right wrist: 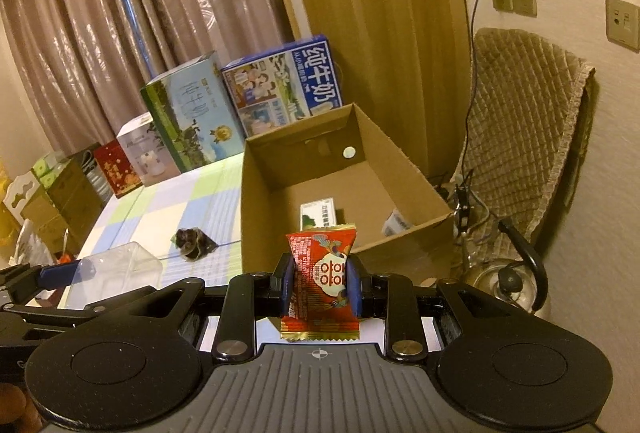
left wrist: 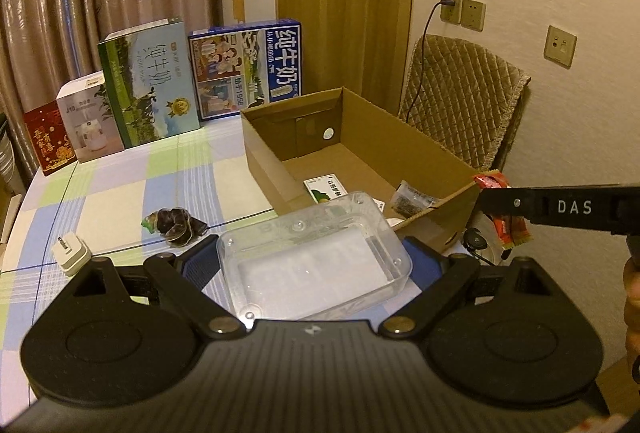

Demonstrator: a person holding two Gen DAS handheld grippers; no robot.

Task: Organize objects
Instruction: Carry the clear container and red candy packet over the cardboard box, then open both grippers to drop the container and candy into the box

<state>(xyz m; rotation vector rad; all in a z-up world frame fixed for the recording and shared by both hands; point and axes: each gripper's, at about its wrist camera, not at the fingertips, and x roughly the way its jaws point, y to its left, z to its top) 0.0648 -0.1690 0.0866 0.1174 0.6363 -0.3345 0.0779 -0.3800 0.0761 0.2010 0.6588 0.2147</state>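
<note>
Fingers of my right gripper pinched a red snack packet bound for the cardboard box at centre frame, while my left gripper clamped a clear plastic case.

The left gripper is held wide, its blue-padded fingers pressed against either side of a clear plastic box. The right gripper is closed narrow on a red snack packet, kept upright between the pads (a hand is glimpsed at the frame edge).
</note>
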